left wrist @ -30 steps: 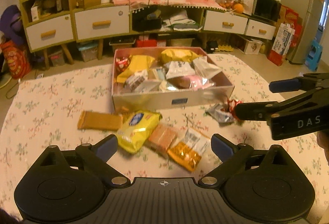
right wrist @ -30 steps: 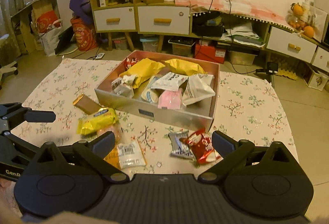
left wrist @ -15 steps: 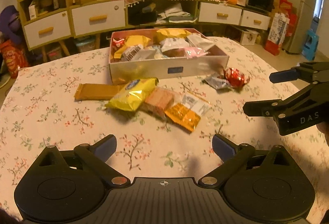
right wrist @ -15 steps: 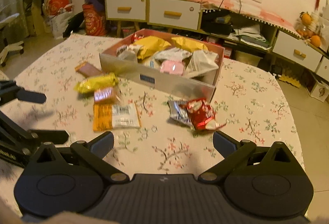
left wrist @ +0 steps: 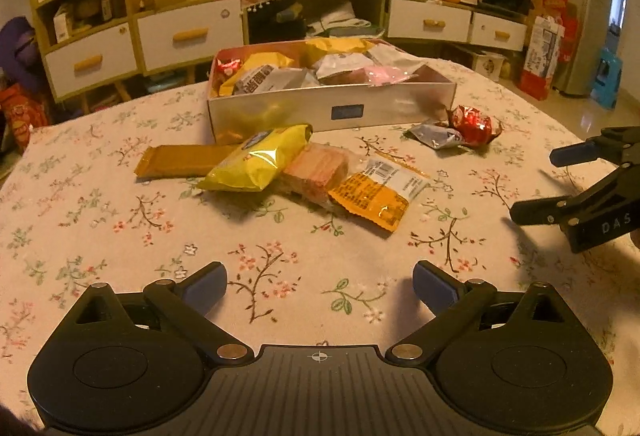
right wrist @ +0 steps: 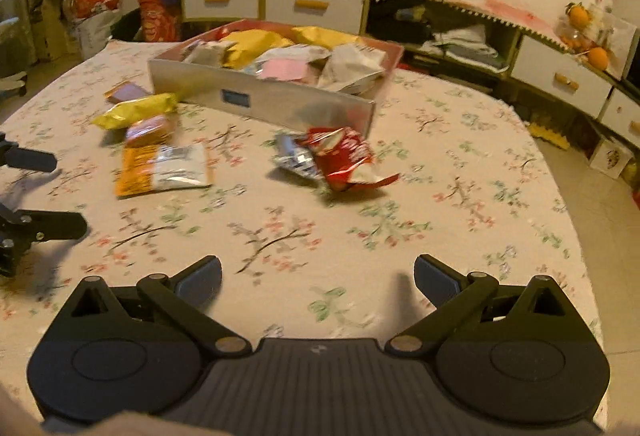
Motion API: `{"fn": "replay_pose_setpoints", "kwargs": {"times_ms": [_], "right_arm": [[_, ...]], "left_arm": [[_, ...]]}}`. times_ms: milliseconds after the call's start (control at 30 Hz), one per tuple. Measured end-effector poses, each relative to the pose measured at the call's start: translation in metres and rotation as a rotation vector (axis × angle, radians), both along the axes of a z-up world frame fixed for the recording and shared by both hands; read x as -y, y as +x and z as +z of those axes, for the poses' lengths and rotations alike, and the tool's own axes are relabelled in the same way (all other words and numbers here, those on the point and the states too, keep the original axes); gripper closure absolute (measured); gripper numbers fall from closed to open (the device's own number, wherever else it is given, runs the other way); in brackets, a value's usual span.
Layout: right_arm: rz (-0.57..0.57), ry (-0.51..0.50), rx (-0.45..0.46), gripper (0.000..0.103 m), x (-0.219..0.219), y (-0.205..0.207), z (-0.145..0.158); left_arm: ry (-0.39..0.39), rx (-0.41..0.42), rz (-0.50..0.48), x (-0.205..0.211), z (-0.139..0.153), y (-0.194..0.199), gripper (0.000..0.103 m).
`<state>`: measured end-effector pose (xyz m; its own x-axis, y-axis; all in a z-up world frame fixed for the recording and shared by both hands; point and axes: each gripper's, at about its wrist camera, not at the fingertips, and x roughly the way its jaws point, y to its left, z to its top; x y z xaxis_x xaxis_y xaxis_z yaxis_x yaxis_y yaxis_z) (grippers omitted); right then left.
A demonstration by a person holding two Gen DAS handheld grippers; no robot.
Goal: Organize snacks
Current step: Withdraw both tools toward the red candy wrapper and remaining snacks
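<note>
The left hand-held gripper [left wrist: 319,286] was wide open and held nothing, low over the flowered tabletop [left wrist: 120,228]. The right hand-held gripper [right wrist: 318,278] was also wide open and empty, above the same cloth, and each one showed at the side of the other's view. A little farther lay a group of loose snacks touching each other: an orange packet [left wrist: 370,194], a pink wafer pack [left wrist: 316,170], a yellow bag [left wrist: 260,160] which lay partly over the wafer, and a long brown bar [left wrist: 180,160] under its left end. To the right, apart from this group, a silver wrapper [left wrist: 434,136] and a red wrapper [left wrist: 472,124] lay together, just before the box corner. Farthest was the open box [left wrist: 384,110], full of packets, with a small blue label on its front wall
</note>
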<state>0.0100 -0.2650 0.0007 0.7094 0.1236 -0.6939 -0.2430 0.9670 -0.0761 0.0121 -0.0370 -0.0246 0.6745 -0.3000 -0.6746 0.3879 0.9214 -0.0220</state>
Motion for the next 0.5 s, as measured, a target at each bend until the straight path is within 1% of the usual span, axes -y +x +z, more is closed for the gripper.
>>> {"fn": "replay_pose_setpoints", "kwargs": {"times_ms": [67,133,233,333,367,400,433,467,500], "right_arm": [[-0.011,0.013,0.022,0.001,0.006,0.005,0.002],[-0.017,0.049,0.033,0.004,0.012,0.011,0.005],[-0.027,0.093,0.048,0.008,0.018,0.023,0.010],[-0.031,0.106,0.060,0.015,0.019,0.034,0.012],[-0.032,0.113,0.061,0.018,0.020,0.038,0.013],[-0.035,0.123,0.061,0.019,0.021,0.041,0.014],[-0.038,0.131,0.061,0.022,0.022,0.044,0.014],[-0.046,0.140,0.062,0.026,0.023,0.047,0.015],[-0.052,0.149,0.060,0.027,0.025,0.050,0.015]], "left_arm": [[-0.023,0.009,-0.016,0.002,0.000,0.002,0.004],[-0.029,0.043,-0.040,0.008,0.003,0.003,0.005],[-0.033,0.099,-0.114,0.019,0.013,0.008,0.009],[-0.022,0.113,-0.167,0.032,0.018,0.019,0.019],[-0.013,0.112,-0.192,0.036,0.019,0.022,0.024],[0.001,0.112,-0.218,0.040,0.020,0.025,0.028],[0.014,0.107,-0.243,0.044,0.020,0.028,0.034],[0.024,0.099,-0.260,0.047,0.020,0.031,0.037],[0.035,0.088,-0.277,0.050,0.019,0.034,0.037]]}}
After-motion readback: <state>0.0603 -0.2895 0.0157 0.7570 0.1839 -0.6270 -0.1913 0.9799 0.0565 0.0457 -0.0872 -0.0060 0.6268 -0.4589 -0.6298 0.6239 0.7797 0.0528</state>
